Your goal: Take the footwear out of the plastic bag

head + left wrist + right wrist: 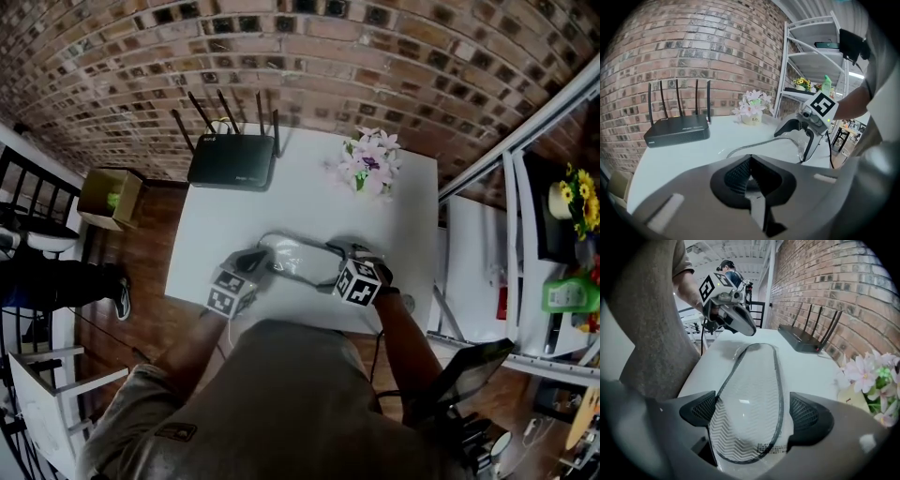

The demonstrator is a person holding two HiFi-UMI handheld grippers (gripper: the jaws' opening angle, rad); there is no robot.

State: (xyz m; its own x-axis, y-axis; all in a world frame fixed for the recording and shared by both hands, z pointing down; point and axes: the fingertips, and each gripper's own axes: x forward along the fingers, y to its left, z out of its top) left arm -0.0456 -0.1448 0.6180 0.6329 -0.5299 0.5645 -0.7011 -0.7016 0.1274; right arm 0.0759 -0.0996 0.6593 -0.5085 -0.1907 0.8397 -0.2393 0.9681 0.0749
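A flat white slipper [752, 390], sole up with zigzag tread and a dark rim, lies inside a clear plastic bag [300, 258] on the white table [216, 225]. My right gripper [752, 411] is open, its jaws on either side of the slipper's near end; a small gap shows at the right pad. My left gripper [750, 161] is shut at the bag's other end, seemingly pinching a strip of clear film. From there the slipper's rim [754, 145] runs toward the right gripper [806, 140]. The right gripper view shows the left gripper [733, 319] held just above the table.
A black router [232, 161] with antennas and a pot of pink flowers [370, 164] stand at the table's far side. A cardboard box [111, 197] and a person's leg [56, 281] are on the floor to the left. White shelving [553, 234] stands on the right.
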